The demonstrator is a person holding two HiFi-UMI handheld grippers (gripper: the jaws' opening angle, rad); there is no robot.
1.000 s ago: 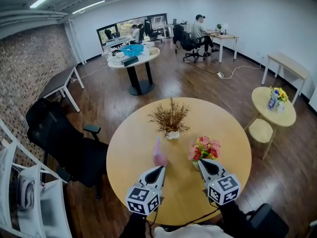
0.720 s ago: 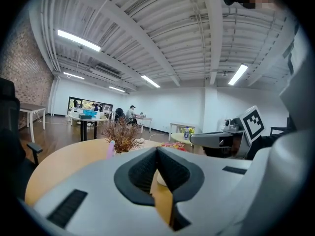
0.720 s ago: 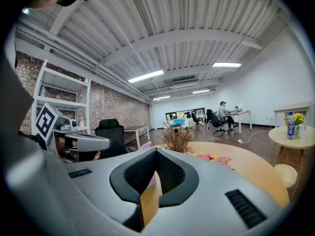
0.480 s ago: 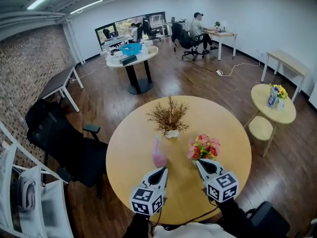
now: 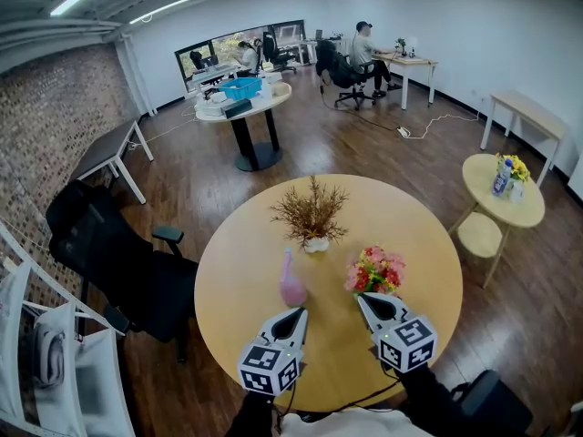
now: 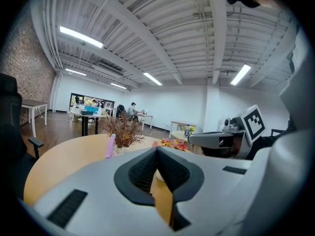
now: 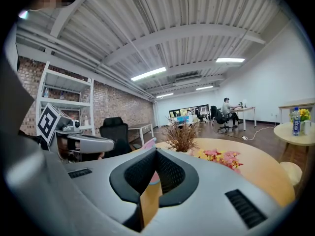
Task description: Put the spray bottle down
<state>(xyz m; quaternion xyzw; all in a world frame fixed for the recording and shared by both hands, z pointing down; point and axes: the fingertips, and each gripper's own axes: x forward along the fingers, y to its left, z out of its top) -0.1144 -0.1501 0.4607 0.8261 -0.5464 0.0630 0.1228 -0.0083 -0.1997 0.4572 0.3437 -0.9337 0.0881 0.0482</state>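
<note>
A pink spray bottle point(image 5: 291, 280) stands upright on the round wooden table point(image 5: 410, 226), left of centre near the front. My left gripper point(image 5: 295, 314) hovers just behind the bottle and apart from it, its jaws shut with nothing between them. My right gripper point(image 5: 364, 299) is beside it to the right, near a pot of pink and yellow flowers point(image 5: 374, 271), its jaws also shut and empty. In the left gripper view the bottle point(image 6: 110, 145) stands ahead and to the left of the gripper point(image 6: 157, 149). In the right gripper view the bottle point(image 7: 149, 142) peeks up just left of the gripper point(image 7: 156, 151).
A dried brown plant in a white vase point(image 5: 312, 218) stands mid-table. A black office chair point(image 5: 118, 258) is at the table's left. A small round side table point(image 5: 503, 197) and a stool point(image 5: 480, 238) are to the right. A person sits at a far desk point(image 5: 366, 55).
</note>
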